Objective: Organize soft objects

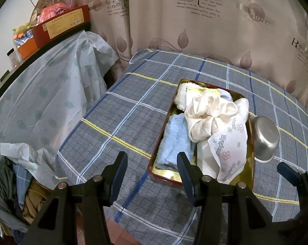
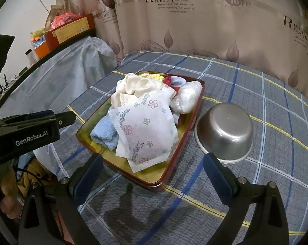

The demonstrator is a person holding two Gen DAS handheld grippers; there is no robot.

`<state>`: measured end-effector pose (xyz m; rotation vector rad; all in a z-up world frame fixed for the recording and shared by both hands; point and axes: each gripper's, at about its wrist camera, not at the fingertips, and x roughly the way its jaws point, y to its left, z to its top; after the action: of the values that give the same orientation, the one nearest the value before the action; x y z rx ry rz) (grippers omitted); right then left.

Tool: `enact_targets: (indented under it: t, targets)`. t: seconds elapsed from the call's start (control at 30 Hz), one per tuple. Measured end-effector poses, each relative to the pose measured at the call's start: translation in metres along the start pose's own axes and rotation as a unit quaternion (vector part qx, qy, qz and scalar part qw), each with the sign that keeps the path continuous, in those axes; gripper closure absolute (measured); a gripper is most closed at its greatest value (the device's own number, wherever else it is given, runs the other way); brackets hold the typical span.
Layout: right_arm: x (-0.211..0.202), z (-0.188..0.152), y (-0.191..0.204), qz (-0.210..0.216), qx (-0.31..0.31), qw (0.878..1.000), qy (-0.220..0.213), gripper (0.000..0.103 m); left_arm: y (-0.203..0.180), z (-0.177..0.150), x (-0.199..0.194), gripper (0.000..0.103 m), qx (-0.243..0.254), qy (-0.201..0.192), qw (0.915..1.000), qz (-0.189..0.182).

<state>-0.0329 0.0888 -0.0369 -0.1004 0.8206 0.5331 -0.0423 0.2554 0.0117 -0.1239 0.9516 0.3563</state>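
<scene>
A red tin tray [image 1: 164, 177] [image 2: 154, 183] with a gold inside sits on the plaid table and holds soft things: a light blue towel [image 1: 174, 140] [image 2: 104, 132], a cream satin cloth [image 1: 206, 114] [image 2: 131, 87], a white flower-printed tissue pack [image 1: 227, 149] [image 2: 145, 134], a fluffy white cloth [image 1: 181, 98] and a clear bag of white stuff [image 2: 186, 98]. My left gripper [image 1: 152, 163] is open and empty, near the tray's front left corner. My right gripper [image 2: 154, 163] is open and empty, just in front of the tray.
An upturned steel bowl [image 1: 265, 138] [image 2: 225, 130] lies right of the tray. The plaid tablecloth [image 1: 121, 110] [image 2: 255, 183] covers the table. A plastic-draped shelf [image 1: 52, 85] with boxes stands on the left. A curtain [image 1: 194, 30] hangs behind.
</scene>
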Motion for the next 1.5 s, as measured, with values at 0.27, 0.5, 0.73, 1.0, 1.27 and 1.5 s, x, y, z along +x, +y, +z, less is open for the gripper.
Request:
enact_targets:
  t: [0.27, 0.5, 0.73, 1.0, 1.27, 1.5]
  targets:
    - [0.0021, 0.0007, 0.0004, -0.004, 0.001, 1.000, 0.001, 0.005, -0.0010, 0.0007, -0.0001, 0.052, 0.002, 0.002, 1.0000, -0.002]
    - [0.0046, -0.0007, 0.0028, -0.004, 0.001, 1.000, 0.006, 0.005, -0.0014, 0.0006, -0.0008, 0.052, 0.000, 0.003, 1.0000, -0.006]
    - [0.0046, -0.0011, 0.0025, -0.004, 0.000, 1.000, 0.006, 0.004, -0.0017, 0.0014, -0.0019, 0.052, 0.003, 0.003, 1.0000, -0.007]
    - [0.0054, -0.0033, 0.0065, -0.005, 0.003, 1.000, 0.007, 0.004, -0.0036, 0.0016, -0.0016, 0.052, 0.001, 0.004, 0.9999, -0.011]
    - [0.0058, -0.0028, 0.0050, -0.005, 0.003, 1.000, 0.009, 0.004, -0.0051, -0.0011, -0.0006, 0.052, 0.009, 0.003, 0.9999, -0.006]
    - [0.0044, -0.0058, 0.0083, -0.003, 0.003, 1.000, 0.005, 0.004, -0.0033, -0.0014, -0.0004, 0.052, 0.008, -0.002, 1.0000, -0.003]
